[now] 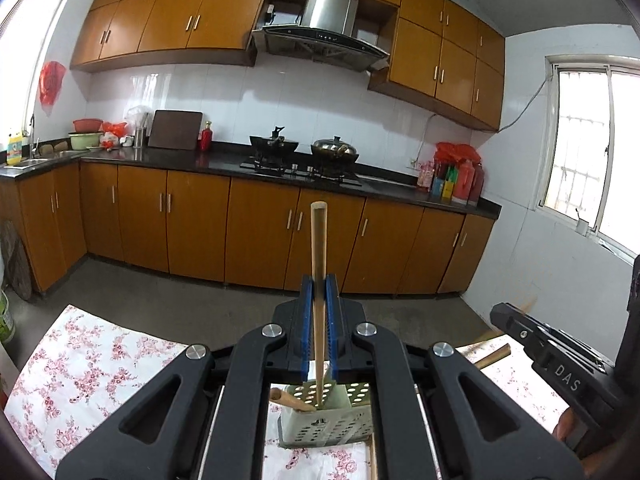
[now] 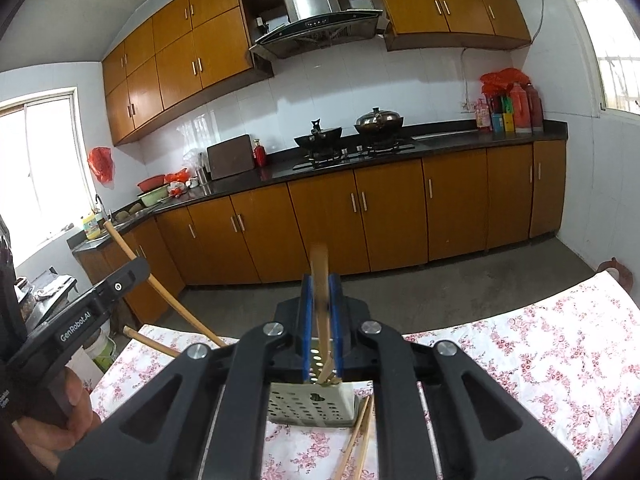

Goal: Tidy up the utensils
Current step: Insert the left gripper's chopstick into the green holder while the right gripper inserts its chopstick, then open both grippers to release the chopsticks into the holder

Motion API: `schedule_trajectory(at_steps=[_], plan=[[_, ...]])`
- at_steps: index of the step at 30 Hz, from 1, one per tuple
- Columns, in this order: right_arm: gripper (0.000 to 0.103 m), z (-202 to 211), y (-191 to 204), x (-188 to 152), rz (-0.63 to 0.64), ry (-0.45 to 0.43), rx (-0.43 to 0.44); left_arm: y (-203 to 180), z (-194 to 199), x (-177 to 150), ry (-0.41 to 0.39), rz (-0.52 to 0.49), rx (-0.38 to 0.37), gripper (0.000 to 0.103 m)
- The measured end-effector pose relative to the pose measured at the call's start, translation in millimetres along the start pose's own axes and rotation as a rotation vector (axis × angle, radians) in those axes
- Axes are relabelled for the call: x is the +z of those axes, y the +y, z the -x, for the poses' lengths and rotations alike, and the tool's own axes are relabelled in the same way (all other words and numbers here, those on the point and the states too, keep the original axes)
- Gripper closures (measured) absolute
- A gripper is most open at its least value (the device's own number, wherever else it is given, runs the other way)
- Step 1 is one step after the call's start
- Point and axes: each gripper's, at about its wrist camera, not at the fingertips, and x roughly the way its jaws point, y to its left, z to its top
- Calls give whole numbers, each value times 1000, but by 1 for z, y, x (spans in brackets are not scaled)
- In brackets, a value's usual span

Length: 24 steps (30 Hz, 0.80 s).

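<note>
Over floral cloth (image 1: pixel 80 360), both jaws pinch upright chopsticks (image 1: pixel 319 264) above perforated holder (image 1: pixel 332 420).

Pale tan wooden chopstick (image 1: pixel 319 264) between blue pads (image 1: pixel 306 320) on the black left gripper (image 1: pixel 319 286); white tablecloth (image 2: pixel 540 344) scattered with pink flowers; pale green perforated holder (image 2: pixel 312 406); orange-brown cabinets (image 1: pixel 260 232) under black counter (image 1: pixel 192 160); white tiled wall (image 1: pixel 280 100)
</note>
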Motion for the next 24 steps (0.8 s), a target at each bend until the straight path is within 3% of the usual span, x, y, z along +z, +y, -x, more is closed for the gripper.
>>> schedule_trajectory(at_steps=[10, 15, 20, 24], plan=[[84, 41, -21, -1, -47, -57, -53, 12, 29, 9, -19, 10, 17, 95], [82, 59, -50, -25, -88, -24, -125, 29, 52, 6, -20, 29, 47, 95], [81, 37, -73, -86, -112, 154, -169, 61, 61, -24, 44, 50, 120, 90], [81, 8, -70, -146, -113, 322, -145, 86, 46, -65, 174, 58, 182, 85]])
